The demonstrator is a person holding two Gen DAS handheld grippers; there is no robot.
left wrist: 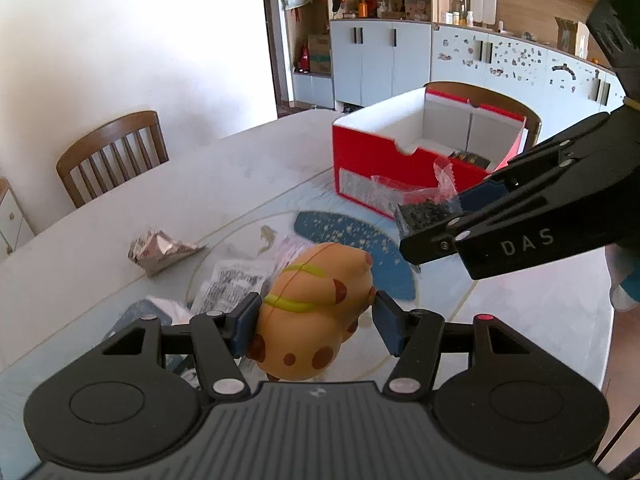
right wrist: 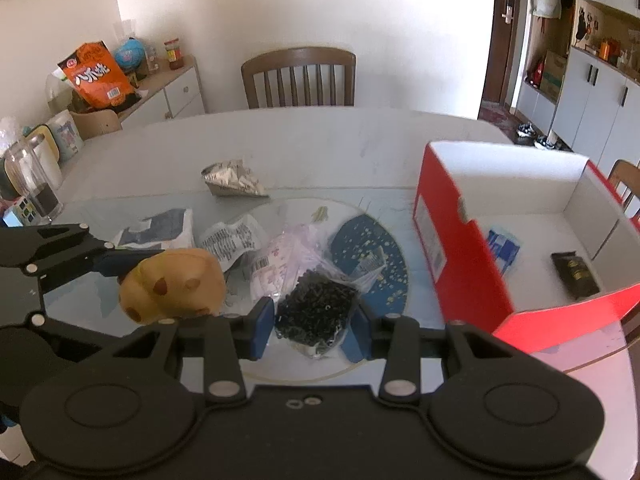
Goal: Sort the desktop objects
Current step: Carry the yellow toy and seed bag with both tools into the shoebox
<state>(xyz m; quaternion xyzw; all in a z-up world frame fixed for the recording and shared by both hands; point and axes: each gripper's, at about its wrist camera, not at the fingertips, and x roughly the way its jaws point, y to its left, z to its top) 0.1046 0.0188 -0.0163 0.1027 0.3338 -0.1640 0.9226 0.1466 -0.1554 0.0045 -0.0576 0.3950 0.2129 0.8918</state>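
My left gripper [left wrist: 314, 320] is shut on an orange squishy toy [left wrist: 312, 320] with brown spots, held above the table; the toy also shows in the right wrist view [right wrist: 172, 286]. My right gripper [right wrist: 314, 330] is shut on a clear bag of black bits [right wrist: 314, 312], also held above the table; the bag shows in the left wrist view [left wrist: 424, 208] with the right gripper [left wrist: 444, 220] around it. A red and white open box [right wrist: 452, 240] stands to the right, with a blue packet [right wrist: 502, 246] and a dark packet [right wrist: 574, 274] inside.
Loose wrappers lie on the glass table: a crumpled silver one [right wrist: 232, 180], a white printed one [right wrist: 234, 238], a pink one [right wrist: 280, 260], a blue-white one [right wrist: 160, 230]. A chair [right wrist: 298, 76] stands behind. A glass jar [right wrist: 34, 184] is at the left edge.
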